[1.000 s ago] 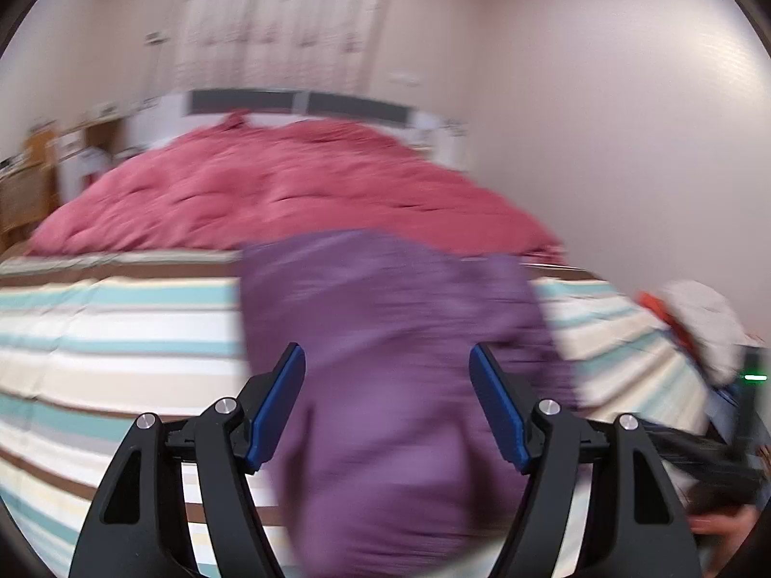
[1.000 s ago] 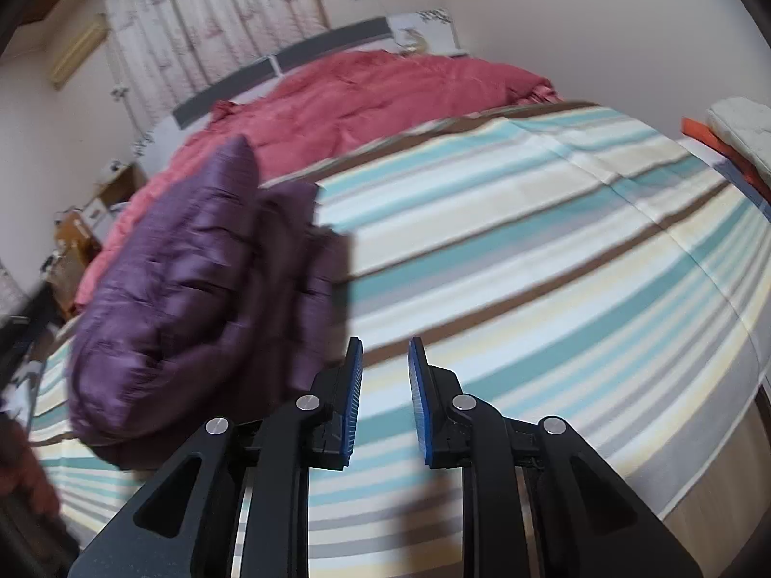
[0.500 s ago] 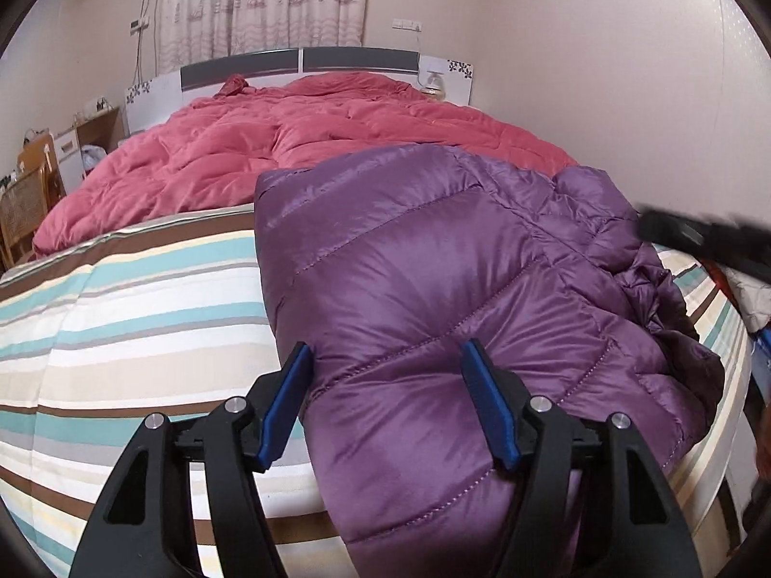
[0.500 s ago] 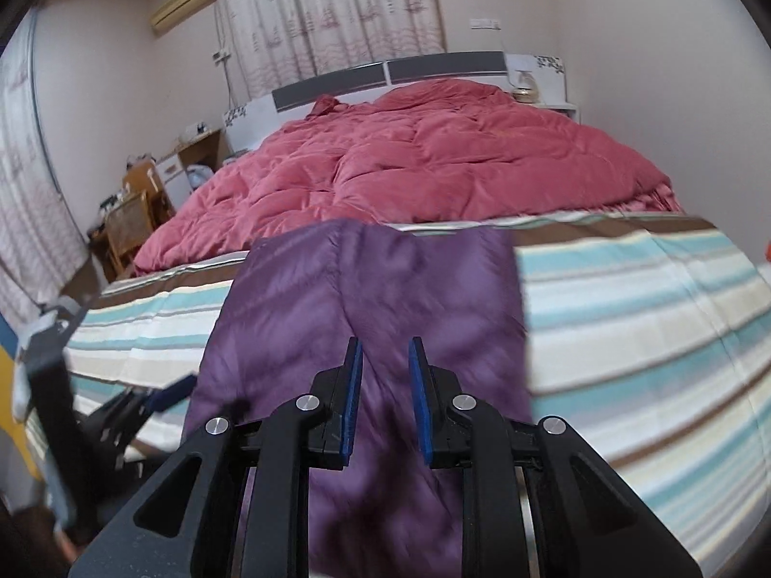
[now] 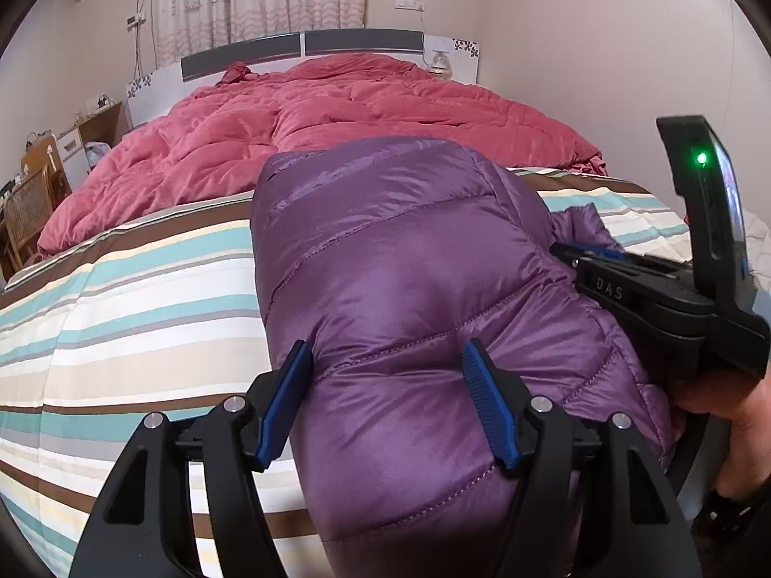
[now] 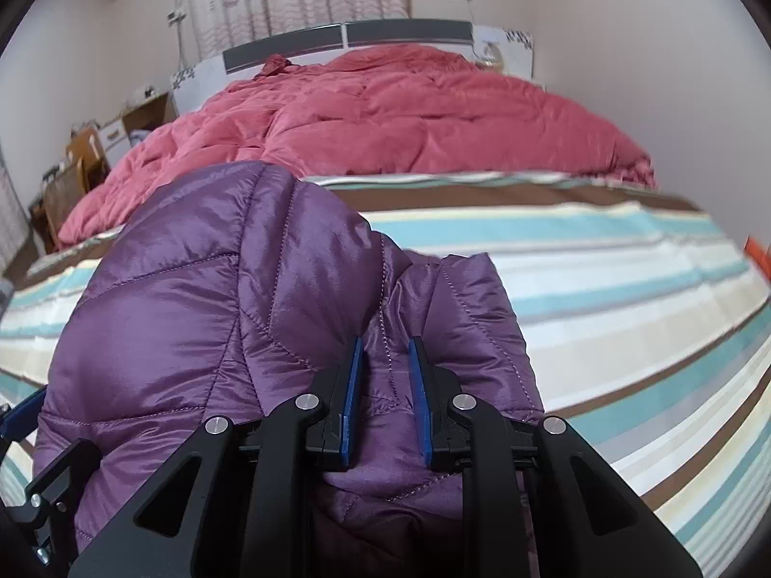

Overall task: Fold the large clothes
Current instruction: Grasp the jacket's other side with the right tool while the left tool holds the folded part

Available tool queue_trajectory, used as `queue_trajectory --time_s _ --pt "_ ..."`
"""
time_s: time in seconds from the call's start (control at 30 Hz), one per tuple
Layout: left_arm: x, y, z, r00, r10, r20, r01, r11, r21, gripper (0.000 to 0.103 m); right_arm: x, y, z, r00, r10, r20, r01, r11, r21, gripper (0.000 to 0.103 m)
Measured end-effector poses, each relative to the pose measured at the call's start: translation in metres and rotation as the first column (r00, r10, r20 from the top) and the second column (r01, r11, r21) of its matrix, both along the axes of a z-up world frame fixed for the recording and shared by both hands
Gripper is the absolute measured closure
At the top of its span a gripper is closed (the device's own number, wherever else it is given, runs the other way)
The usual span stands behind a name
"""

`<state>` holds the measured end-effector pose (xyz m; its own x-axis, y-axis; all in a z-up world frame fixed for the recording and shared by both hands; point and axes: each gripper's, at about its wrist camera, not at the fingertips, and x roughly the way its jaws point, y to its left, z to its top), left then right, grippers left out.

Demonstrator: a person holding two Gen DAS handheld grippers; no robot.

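Note:
A purple quilted down jacket (image 5: 409, 289) lies bundled on the striped bed sheet (image 5: 144, 298), near the bed's front edge. My left gripper (image 5: 385, 366) is open, its blue fingers astride the jacket's near end. My right gripper (image 6: 385, 361) stands narrowly apart over a fold of the jacket (image 6: 241, 298), with purple fabric showing between the jaws; I cannot tell whether it pinches the fabric. The right gripper's black body (image 5: 674, 289) shows at the right of the left wrist view, beside the jacket.
A red duvet (image 5: 361, 115) covers the far half of the bed up to the headboard (image 5: 308, 48). Wooden furniture (image 5: 33, 202) stands left of the bed. A wall runs along the right. The striped sheet (image 6: 602, 289) extends to the right of the jacket.
Both grippers have come in close to the jacket. The left fingers now straddle its near end, and the right gripper has swung from the bare sheet onto the jacket's right fold.

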<state>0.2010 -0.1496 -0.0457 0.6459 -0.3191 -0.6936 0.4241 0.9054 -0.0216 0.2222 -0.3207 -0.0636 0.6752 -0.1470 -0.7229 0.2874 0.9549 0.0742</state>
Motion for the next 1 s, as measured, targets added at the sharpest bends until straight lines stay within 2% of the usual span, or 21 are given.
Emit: queue_trajectory --time_s 0.07,0.2,0.37,0.57,0.63,0.73,0.8,0.9,1.0 --pt "0.000 -0.002 -0.001 1.000 0.003 -0.001 -0.003 1.000 -0.003 0.038 0.003 -0.005 -0.007 1.000 -0.012 -0.002 0.012 1.000 0.028 0.084" --pt "-0.003 -0.008 0.000 1.000 -0.002 0.006 0.002 1.000 0.008 0.038 0.006 -0.002 -0.021 1.000 -0.020 0.017 0.020 0.999 -0.029 0.084" --pt "-0.003 -0.009 0.002 1.000 0.007 -0.005 -0.007 1.000 0.015 0.037 0.007 -0.001 -0.023 0.999 -0.025 0.024 0.025 0.999 -0.038 0.084" --pt "0.007 -0.009 0.021 0.997 0.027 -0.066 -0.028 1.000 -0.013 0.032 0.001 -0.005 -0.024 0.999 -0.025 0.034 0.025 1.000 -0.015 0.084" --pt "0.016 -0.012 0.031 0.997 0.033 -0.064 -0.035 0.999 -0.035 0.029 0.001 -0.006 -0.023 0.999 -0.025 0.036 0.025 1.000 -0.012 0.084" --pt "0.035 -0.022 0.039 0.997 0.050 -0.059 -0.052 0.998 -0.022 0.028 0.000 -0.007 -0.023 0.999 -0.025 0.039 0.026 1.000 -0.010 0.084" --pt "0.049 -0.030 0.037 0.996 0.060 -0.062 -0.059 0.998 0.007 0.028 0.000 -0.006 -0.023 0.999 -0.026 0.040 0.026 1.000 -0.008 0.084" --pt "0.072 -0.041 0.018 0.993 0.084 -0.089 -0.078 0.995 0.069 0.028 0.000 -0.006 -0.023 0.999 -0.026 0.040 0.026 1.000 -0.008 0.084" --pt "0.081 -0.040 -0.005 0.991 0.096 -0.091 -0.091 0.994 0.056 0.026 0.000 -0.007 -0.023 0.999 -0.026 0.042 0.026 1.000 -0.007 0.084"
